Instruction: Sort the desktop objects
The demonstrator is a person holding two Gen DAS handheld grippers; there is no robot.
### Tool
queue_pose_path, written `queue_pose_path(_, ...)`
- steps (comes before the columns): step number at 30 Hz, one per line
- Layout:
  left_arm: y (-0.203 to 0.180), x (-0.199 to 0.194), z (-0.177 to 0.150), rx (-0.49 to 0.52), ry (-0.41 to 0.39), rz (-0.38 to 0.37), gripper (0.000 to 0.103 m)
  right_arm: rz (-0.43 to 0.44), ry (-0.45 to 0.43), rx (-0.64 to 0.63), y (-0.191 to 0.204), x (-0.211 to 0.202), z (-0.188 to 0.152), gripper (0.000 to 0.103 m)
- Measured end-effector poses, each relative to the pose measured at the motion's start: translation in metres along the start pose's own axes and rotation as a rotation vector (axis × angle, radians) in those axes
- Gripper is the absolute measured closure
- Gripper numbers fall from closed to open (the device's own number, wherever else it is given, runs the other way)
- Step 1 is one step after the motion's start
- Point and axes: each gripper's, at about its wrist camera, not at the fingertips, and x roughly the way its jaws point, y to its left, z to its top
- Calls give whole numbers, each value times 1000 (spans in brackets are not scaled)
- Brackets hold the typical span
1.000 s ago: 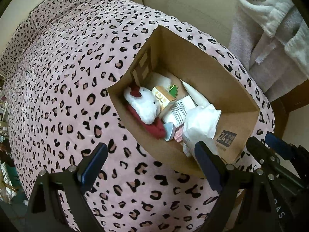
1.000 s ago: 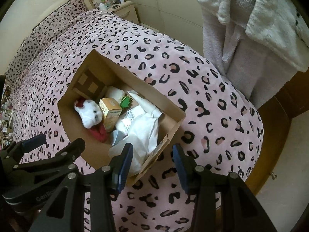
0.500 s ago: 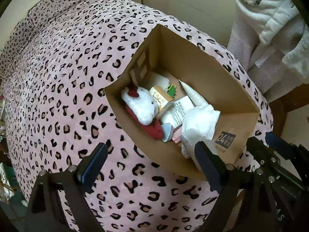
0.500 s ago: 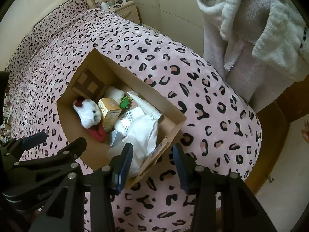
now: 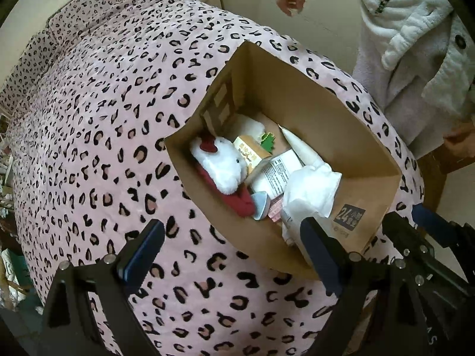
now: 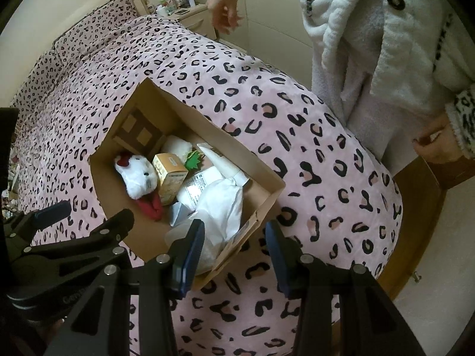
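Leopard-print bedding (image 5: 118, 118) fills my frame, a cardboard box (image 5: 326, 112) of items sitting centre-right. My left gripper (image 5: 231, 249) and right gripper (image 6: 234, 252) both gape, holding nothing.

An open cardboard box (image 6: 261, 207) stands on a bed with a pink leopard-print blanket (image 6: 311, 154). Inside the box lie a white plush toy (image 6: 138, 175) with a red bow, a small yellow carton (image 6: 169, 172), a green leaf-shaped tag (image 6: 194, 161) and a white bag (image 6: 219, 207). The right gripper (image 6: 234, 255) hangs above the near corner of the box, its jaws apart and empty. A person in a white fleece robe (image 6: 371, 44) stands beside the bed.
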Motion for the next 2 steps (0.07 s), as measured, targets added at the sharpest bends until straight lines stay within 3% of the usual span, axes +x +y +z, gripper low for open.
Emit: queue_pose_path(2, 0, -1, -1, 4, -6, 8, 9, 3, 1, -3, 1, 0, 0, 59)
